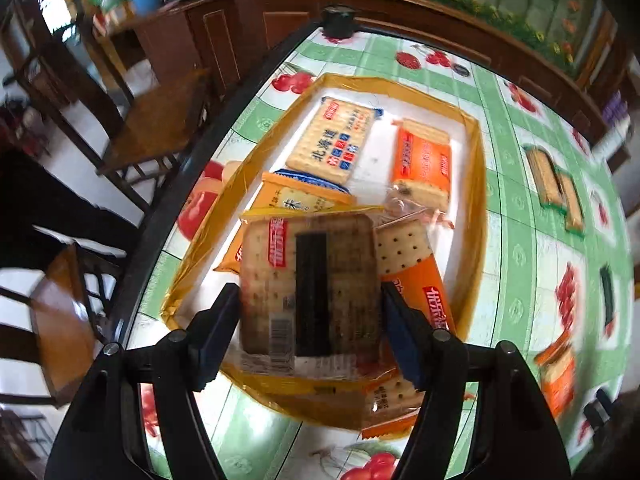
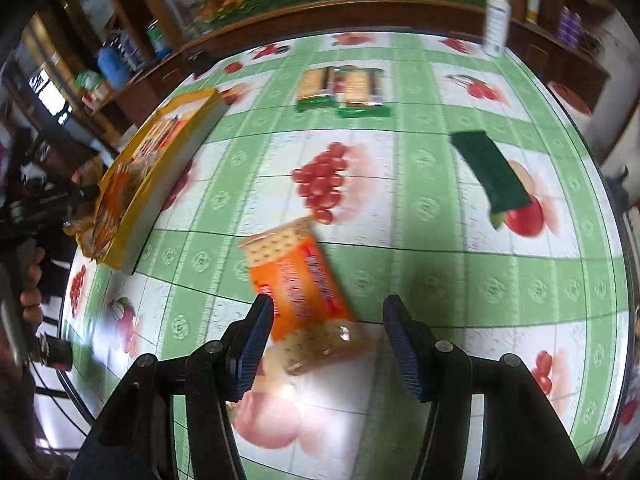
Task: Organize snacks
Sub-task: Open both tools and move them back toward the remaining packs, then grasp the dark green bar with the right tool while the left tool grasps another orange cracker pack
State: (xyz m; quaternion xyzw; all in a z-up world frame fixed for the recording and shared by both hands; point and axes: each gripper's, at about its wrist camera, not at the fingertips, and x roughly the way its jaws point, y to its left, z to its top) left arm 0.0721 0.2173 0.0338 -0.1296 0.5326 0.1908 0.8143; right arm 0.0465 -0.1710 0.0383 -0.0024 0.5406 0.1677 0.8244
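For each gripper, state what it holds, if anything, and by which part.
The left gripper holds a cracker packet by its two long side edges, above the yellow box. The right gripper holds nothing; its jaws stand apart above an orange cracker packet.

tablecloth [image 2: 420, 216]: glossy plastic | cracker packs [image 1: 332, 140]: shiny film | chair [image 1: 160, 120]: wood

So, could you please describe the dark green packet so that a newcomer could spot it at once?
On the fruit-print tablecloth, look right of the orange cracker packet. The dark green packet lies alone and slanted there. Unlike the two green-edged cracker packs farther back, it is solid green, with no crackers showing.
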